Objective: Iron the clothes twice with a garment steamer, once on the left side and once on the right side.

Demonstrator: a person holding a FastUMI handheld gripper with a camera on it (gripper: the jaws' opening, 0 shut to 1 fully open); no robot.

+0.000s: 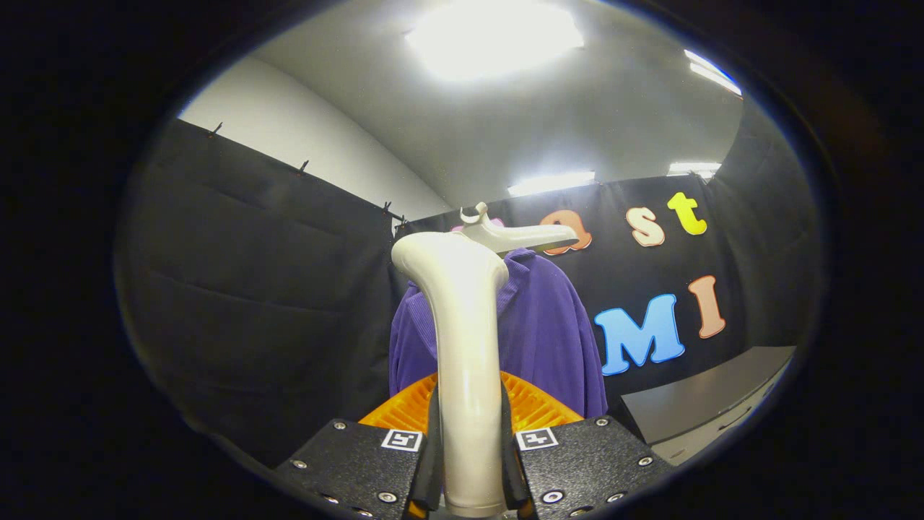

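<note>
We hold the garment steamer (468,361) clamped by its handle between the gripper (469,462) fingers at lower centre. The purple garment (548,332) hangs mid-frame just beyond its head; whether they touch, we cannot tell. Neither side looks steamed yet, we judge.
</note>
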